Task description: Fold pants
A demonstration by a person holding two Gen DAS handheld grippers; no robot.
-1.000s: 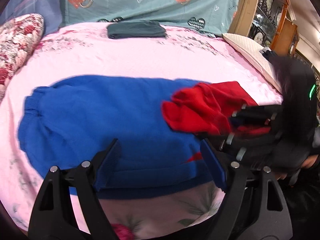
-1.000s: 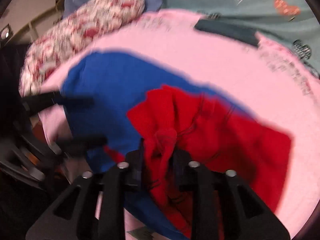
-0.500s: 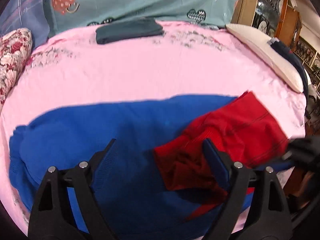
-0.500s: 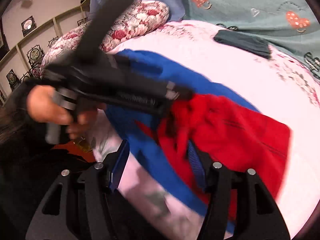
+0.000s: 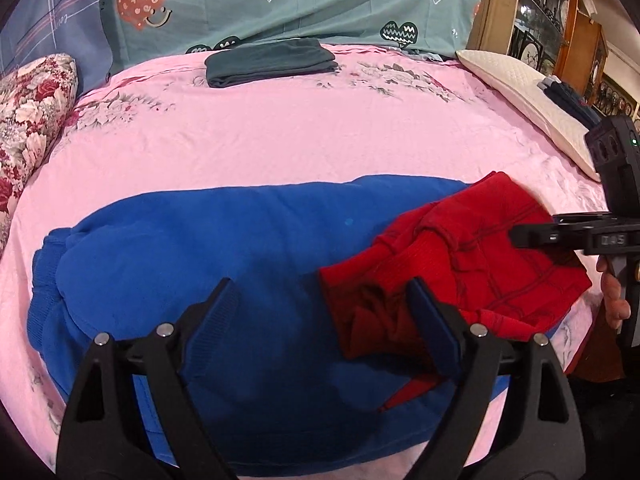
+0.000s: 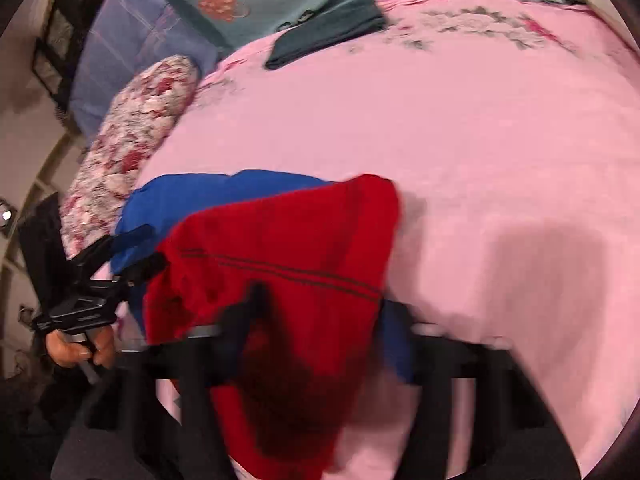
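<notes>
The blue knit pants with a red waist section (image 5: 224, 264) lie flat across the pink floral bed sheet (image 5: 320, 136), red end folded back over the blue on the right. Left hand-held gripper (image 5: 324, 316) hovers just above the fabric, fingers spread wide w/ nothing between them. Right hand-held gripper (image 6: 316, 320) is badly blurred (red cloth drapes over its front), so can't tell its grip.
</notes>
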